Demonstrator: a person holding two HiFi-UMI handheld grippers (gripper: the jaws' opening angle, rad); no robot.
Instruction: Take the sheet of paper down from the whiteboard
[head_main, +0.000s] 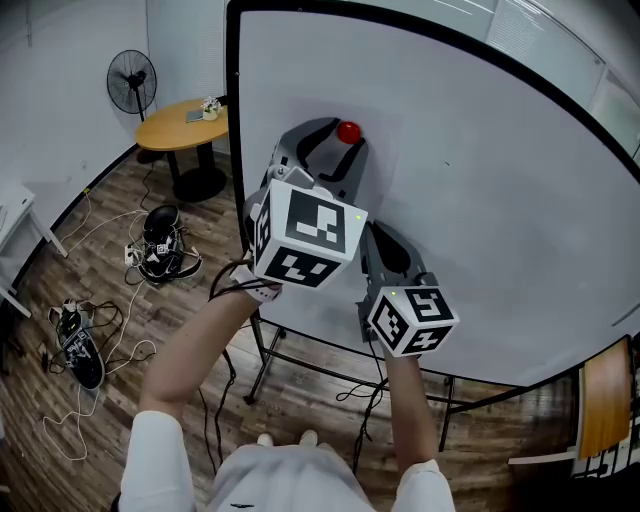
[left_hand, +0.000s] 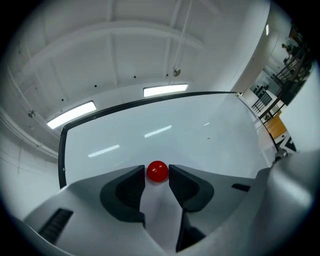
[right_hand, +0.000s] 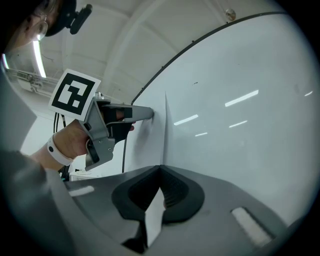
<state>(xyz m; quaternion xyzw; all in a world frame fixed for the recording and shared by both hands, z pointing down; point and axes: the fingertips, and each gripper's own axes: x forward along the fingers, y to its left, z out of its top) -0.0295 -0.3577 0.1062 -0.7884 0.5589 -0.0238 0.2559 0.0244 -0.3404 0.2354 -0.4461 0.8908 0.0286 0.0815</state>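
Whiteboard (head_main: 480, 180) holds the paper (right_hand: 146, 145) under 1 red magnet (left_hand: 157, 171). Left claw (left_hand: 157, 176) is spread around that magnet, and right claw (right_hand: 160, 169) pinches the paper's bottom edge. Nothing is off yet.

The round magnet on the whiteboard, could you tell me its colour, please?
The small round magnet is glossy red, clearest in the left gripper view.

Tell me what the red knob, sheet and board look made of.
Red knob: glossy plastic, probably a magnet; bright highlight.
Sheet: thin matte paper, its edge lifts off.
Board: smooth glossy white, mirrors ceiling lights; material beneath unclear.
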